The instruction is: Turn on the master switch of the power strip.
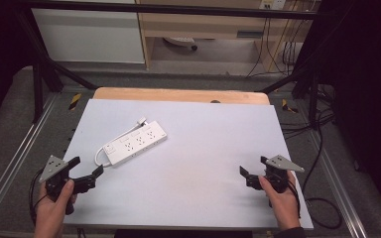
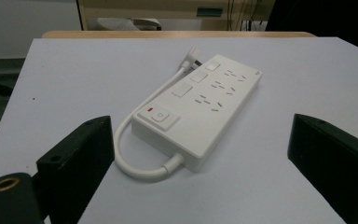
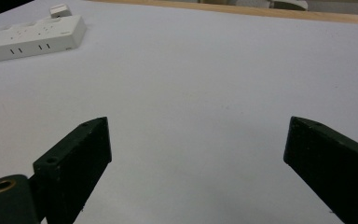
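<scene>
Your left gripper point(image 1: 88, 167) sits at the near left corner of the table point(image 1: 203, 188) with its jaws spread wide and nothing between them, and your right gripper point(image 1: 252, 168) at the near right is just as wide and just as empty. The white power strip point(image 1: 136, 142) lies flat toward the left of the table, angled, with its switch end nearest your left gripper and its cable point(image 2: 135, 140) looping from that end along its side to the plug point(image 2: 192, 58) at the far end. The strip is broad (in the left gripper view it takes up much of the gap between the jaws), so a grip across its width would likely leave little margin and could slip or skid it along the smooth surface. Come in low on the switch end and you may snag the cable loop, dragging the plug. Your right gripper is well apart from the strip, so a reach across could crowd your left.
</scene>
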The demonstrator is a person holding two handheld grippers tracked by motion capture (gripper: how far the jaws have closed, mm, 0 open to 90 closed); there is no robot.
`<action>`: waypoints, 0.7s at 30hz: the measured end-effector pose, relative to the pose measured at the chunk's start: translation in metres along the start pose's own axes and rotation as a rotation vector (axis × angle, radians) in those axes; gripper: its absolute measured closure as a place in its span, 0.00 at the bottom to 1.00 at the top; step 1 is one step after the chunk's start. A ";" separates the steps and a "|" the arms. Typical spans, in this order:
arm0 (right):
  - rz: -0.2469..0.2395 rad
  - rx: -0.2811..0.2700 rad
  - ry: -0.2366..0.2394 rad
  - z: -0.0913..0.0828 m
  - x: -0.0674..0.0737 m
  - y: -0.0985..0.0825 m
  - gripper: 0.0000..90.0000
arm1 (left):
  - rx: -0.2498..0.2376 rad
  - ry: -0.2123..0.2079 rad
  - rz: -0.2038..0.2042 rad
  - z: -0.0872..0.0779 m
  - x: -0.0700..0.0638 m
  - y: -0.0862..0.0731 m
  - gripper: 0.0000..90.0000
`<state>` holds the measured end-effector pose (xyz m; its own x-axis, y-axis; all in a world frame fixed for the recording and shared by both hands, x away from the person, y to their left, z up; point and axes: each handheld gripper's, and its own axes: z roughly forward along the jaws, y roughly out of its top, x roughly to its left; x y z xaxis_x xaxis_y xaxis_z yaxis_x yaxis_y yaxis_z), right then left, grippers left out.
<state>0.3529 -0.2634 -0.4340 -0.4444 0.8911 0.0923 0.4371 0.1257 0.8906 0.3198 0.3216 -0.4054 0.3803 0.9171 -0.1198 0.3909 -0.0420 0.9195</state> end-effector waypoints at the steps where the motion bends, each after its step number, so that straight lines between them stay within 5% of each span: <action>1: 0.003 0.004 0.002 0.000 0.000 0.000 0.08 | 0.000 0.000 0.000 0.000 0.000 0.000 0.08; 21: 0.006 0.004 0.002 -0.006 0.001 0.002 0.07 | -0.045 0.015 0.013 0.000 -0.010 0.015 0.07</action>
<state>0.3490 -0.2648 -0.4293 -0.4431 0.8910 0.0988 0.4433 0.1220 0.8880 0.3219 0.3120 -0.3901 0.3726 0.9223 -0.1026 0.3478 -0.0362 0.9369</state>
